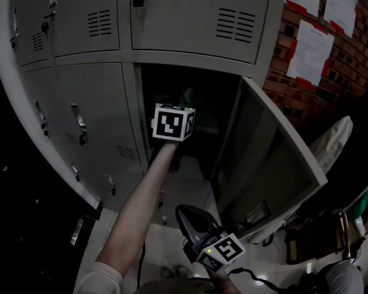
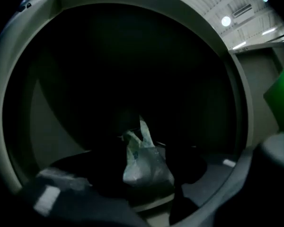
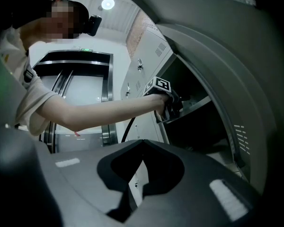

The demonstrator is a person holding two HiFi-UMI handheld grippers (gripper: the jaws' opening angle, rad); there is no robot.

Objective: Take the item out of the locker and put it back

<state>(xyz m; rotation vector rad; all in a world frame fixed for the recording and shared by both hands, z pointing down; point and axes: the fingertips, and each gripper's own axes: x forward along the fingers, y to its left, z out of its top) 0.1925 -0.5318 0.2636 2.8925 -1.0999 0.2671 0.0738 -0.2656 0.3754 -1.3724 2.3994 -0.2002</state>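
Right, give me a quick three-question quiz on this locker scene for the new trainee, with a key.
1. True or false: the right gripper is reaching inside the open locker.
2. What stands in the locker in front of the left gripper? A) a plastic bag B) a bottle C) a cardboard box
3. In the head view, on which side of the opening does the locker door hang?
Key: 1 false, it is held low, outside the locker. 2 A, with the left fingers apart on either side of it. 3 the right.
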